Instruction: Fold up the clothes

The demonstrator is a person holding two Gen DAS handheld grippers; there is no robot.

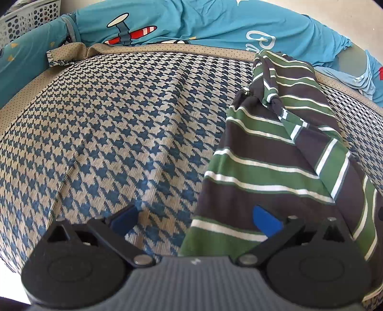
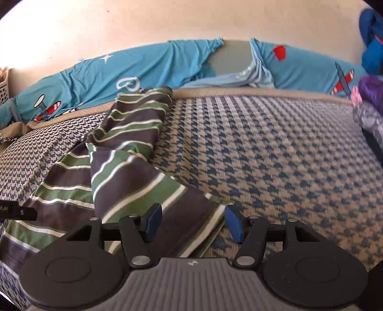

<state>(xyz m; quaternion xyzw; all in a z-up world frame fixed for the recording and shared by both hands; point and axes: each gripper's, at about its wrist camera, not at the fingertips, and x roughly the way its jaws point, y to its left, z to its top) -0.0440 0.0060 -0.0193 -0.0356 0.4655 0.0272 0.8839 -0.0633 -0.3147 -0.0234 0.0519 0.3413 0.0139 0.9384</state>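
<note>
- The left hand-held gripper (image 1: 196,221) sits low over the bed, its jaws spread wide with nothing between them. Its left blue pad (image 1: 124,219) is over bare bedcover; its right blue pad (image 1: 267,221) is over the near corner of the striped garment.
- The right hand-held gripper (image 2: 192,222) is also parted, moderately wide and holding nothing. The near hem of the striped garment lies in the gap between its two blue pads, and whether either pad touches the cloth cannot be told.
- At the left edge of the right wrist view a black bar (image 2: 18,211), part of some black hardware, reaches in over the garment.
- The striped garment (image 1: 275,153), dark grey with green bands and thin white lines, lies rumpled and partly doubled over on the bed. It runs from just before both grippers away to the far edge, with a twisted fold near its middle.
- Under it is a houndstooth bedcover (image 1: 115,124) in blue and tan, creased in long ridges, with a dotted tan border (image 1: 167,47) at the far side.
- Beyond the border lies turquoise bedding (image 2: 143,64) printed with aeroplanes, against a pale wall (image 2: 167,21).
- A white perforated basket (image 1: 31,16) stands at far left.
- Purple and patterned cloth (image 2: 369,107) is heaped at far right, with blue fabric (image 2: 372,38) above.
</note>
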